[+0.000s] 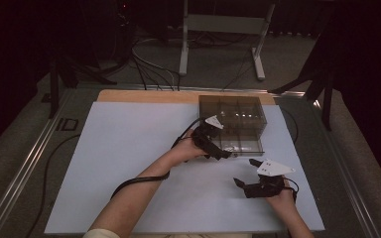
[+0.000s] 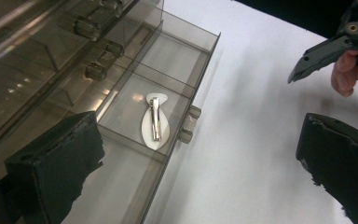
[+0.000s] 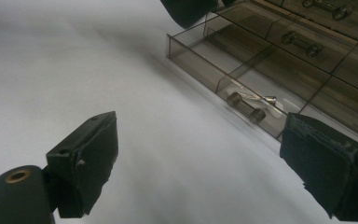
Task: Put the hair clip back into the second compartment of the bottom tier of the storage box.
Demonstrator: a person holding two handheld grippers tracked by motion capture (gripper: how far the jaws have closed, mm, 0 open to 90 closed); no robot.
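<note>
Hair clip (image 2: 155,120) in open drawer (image 2: 200,42), left claw (image 2: 200,163) spread above

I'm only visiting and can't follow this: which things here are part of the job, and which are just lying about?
Part of the job:
- hair clip, lying in the open drawer
- smoky drawer box
- left gripper, fingers open by the drawer
- right gripper, open over the mat

Just lying about:
- white mat
- cables and a stand on the floor
</note>
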